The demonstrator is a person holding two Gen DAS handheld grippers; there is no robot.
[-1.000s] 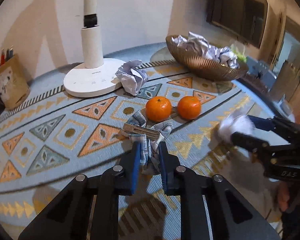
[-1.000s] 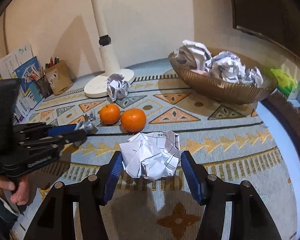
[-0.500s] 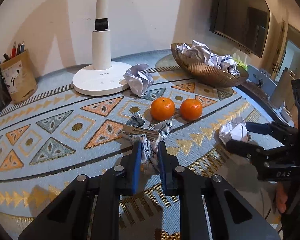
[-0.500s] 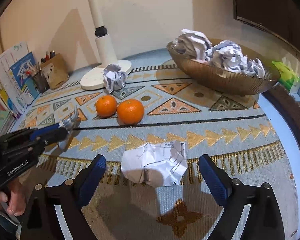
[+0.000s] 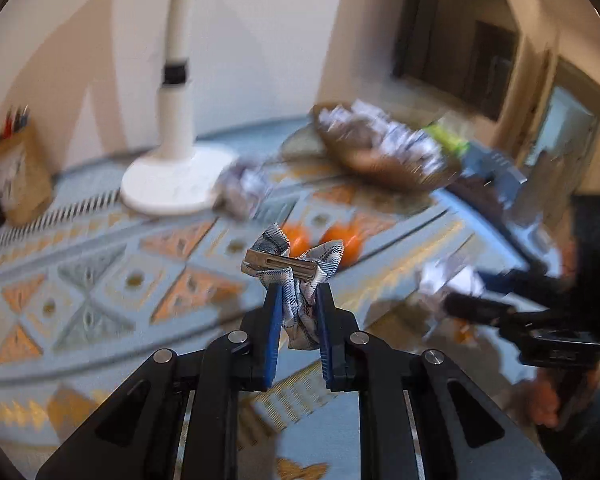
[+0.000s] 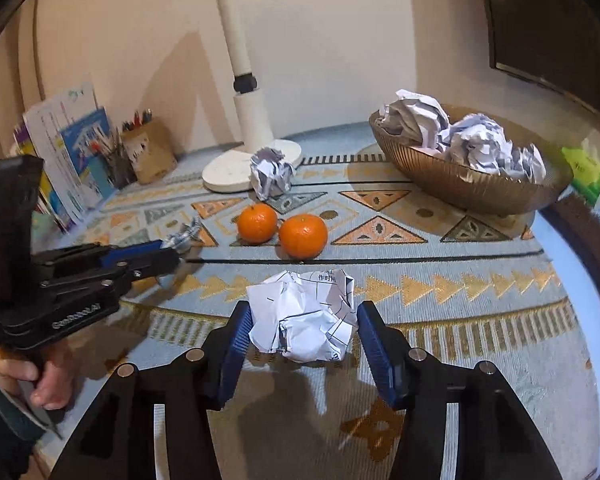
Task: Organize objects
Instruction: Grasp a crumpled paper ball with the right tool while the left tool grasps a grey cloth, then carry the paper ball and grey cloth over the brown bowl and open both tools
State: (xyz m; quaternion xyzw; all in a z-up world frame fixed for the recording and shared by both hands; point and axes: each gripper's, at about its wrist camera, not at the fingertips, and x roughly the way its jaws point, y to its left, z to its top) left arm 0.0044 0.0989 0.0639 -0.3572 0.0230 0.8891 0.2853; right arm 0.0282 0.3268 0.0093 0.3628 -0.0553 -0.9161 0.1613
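At the far left of the right wrist view, upright booklets point(image 6: 74, 152) and a brown pen holder point(image 6: 150, 152) stand against the wall. In front of them a person's hand point(image 6: 40, 380) holds the left gripper point(image 6: 172, 250), whose jaws are clamped on a plaid fabric hair clip point(image 5: 296, 276). In the left wrist view the clip's cloth is pinched between the blue pads point(image 5: 274, 320) and its metal bar point(image 5: 279, 266) lies crosswise just above the fingertips, clear of the patterned tablecloth point(image 6: 440, 292).

Further right, a white lamp base point(image 6: 228, 168) sits near the wall with a small crumpled paper ball point(image 6: 271, 172) touching its front edge. Just in front of that ball two oranges point(image 6: 282, 228) lie side by side, almost touching.

Nearest the right wrist camera, the right gripper point(image 6: 304, 320) has just been closing its jaws around a large crumpled paper point(image 6: 304, 316), which rests on the tablecloth. The paper fills the space between the blue pads, the left pad touching its edge and the right pad right beside it; a firm grip cannot be told.

To the right, at the back, a bronze ribbed bowl point(image 6: 460, 184) holds several more crumpled paper balls point(image 6: 476, 144), and a green box point(image 6: 588, 176) sits beyond it at the table's edge
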